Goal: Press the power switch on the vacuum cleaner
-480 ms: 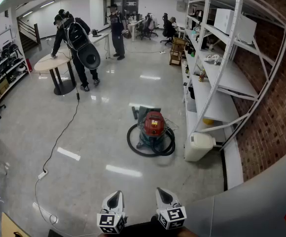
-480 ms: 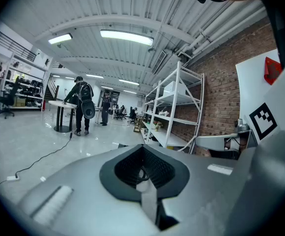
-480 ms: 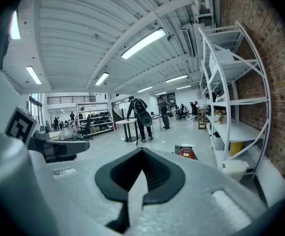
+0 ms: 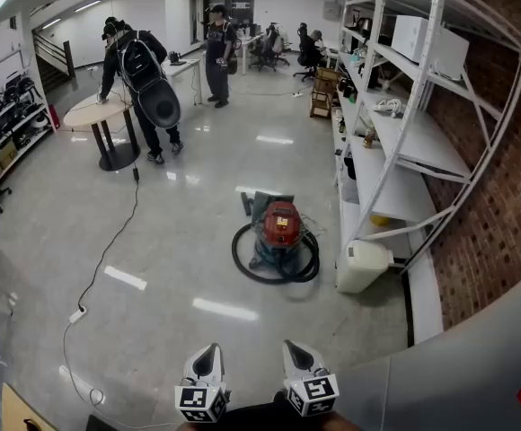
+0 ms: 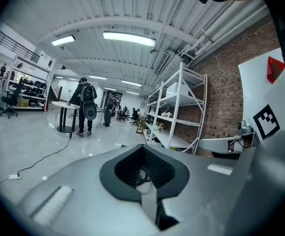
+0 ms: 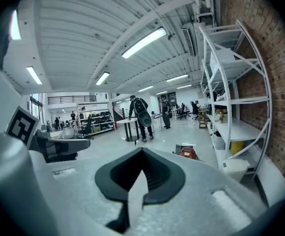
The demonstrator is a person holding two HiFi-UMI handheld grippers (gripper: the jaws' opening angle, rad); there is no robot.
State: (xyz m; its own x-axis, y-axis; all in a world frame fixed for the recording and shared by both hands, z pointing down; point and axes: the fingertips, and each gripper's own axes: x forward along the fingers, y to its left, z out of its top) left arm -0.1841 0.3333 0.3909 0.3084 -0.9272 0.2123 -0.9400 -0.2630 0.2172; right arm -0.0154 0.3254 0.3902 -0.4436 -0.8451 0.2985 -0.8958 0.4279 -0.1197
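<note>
Standing well back from the red drum-shaped vacuum cleaner [image 4: 280, 226], I hold both tools low and close to my body, because nothing here is within reach yet. The left hand-held gripper [image 4: 207, 356] is clenched with its jaws together on nothing, and the right hand-held gripper [image 4: 295, 350] beside it is clenched and empty too. That suits me, since I judge a closed tip pokes a switch more surely than a spread one. The vacuum cleaner sits on the glossy grey floor [image 4: 171, 268], well ahead of both tips, with its black hose [image 4: 242, 263] coiled round its base, presumably parked tidily out of the walkway. A white metal shelving rack [image 4: 404, 151] runs along the vacuum cleaner's right side, and a white plastic bin [image 4: 364, 266] stands just to the right of it. In the right gripper view the vacuum cleaner [image 6: 185, 153] shows small beyond my jaws, so that tool is roughly aimed at it. The power switch is too small to pick out from here. I reckon the task has hardly begun: I must walk up, crouch, and find the switch on the top housing.
</note>
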